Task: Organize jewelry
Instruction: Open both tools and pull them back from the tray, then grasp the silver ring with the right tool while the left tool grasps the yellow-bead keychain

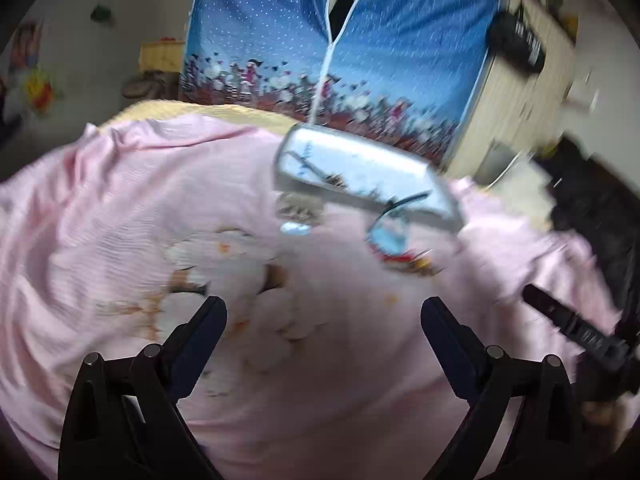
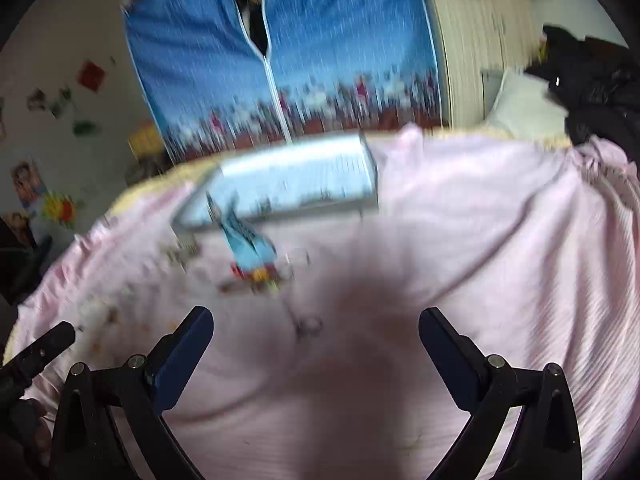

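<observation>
Both hand-held grippers hover over a bed covered with a pink sheet (image 1: 120,208), and both views are blurred. The left hand-held gripper (image 1: 324,312) has its jaws wide apart and holds nothing; the right hand-held gripper (image 2: 316,322) is likewise spread and empty. The jewelry (image 1: 400,250) lies loose on the sheet as a small heap of blue, red and yellow pieces, just in front of a light rectangular box (image 1: 360,168) at the far side of the bed; a smaller pale cluster (image 1: 298,210) sits to its left. What looks like a thin ring (image 2: 310,326) lies nearer the right gripper, though it is too blurred to be sure. This reads as the reach before a first pick: nothing is grasped yet. The next move calls for lowering one gripper onto a single piece and closing lightly, since the soft cloth may bunch between the jaws
</observation>
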`<state>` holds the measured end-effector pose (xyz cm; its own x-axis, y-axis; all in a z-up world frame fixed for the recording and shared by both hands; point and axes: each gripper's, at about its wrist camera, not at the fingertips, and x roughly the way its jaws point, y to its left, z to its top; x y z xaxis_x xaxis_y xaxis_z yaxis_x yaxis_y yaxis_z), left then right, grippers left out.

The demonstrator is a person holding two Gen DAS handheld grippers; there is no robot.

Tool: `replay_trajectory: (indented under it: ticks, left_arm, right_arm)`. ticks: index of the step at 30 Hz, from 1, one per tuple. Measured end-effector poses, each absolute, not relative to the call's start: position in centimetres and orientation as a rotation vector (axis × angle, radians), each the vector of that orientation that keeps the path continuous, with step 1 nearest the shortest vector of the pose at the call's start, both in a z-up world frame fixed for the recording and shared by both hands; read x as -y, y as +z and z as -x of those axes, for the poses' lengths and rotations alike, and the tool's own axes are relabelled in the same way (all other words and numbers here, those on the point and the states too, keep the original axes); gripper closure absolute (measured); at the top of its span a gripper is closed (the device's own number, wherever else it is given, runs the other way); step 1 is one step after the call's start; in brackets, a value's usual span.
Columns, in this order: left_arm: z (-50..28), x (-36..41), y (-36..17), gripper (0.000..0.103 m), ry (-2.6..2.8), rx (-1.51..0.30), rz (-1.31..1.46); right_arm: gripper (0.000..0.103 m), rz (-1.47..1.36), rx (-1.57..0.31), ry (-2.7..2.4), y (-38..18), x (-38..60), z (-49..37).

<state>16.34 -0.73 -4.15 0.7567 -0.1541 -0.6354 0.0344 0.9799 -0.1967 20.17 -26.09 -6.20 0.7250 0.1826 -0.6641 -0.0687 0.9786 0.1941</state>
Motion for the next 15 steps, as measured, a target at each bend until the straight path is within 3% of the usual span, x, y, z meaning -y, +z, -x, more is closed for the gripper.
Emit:
replay_trajectory:
  ticks: [12,13,15]
  left_arm:
    - [-20.2,1.6,-7.0,0.008,-0.161,-0.741,0.063]
    - [-21.0,1.6,-7.1,0.008,-0.182,-0.756,0.061]
    - [-22.2,2.0,-7.4,0.008,-0.218,-0.777,0.042]
  right_arm:
    - [0.001,-0.068,-0.922,0.272,-8.4,24.3,-23.4]
    - [0.003,-0.07,-0.931,0.303,-8.6,24.3,-23.8]
    - [0.022,-0.042,-0.948,0.33,-8.9,24.1,-24.3]
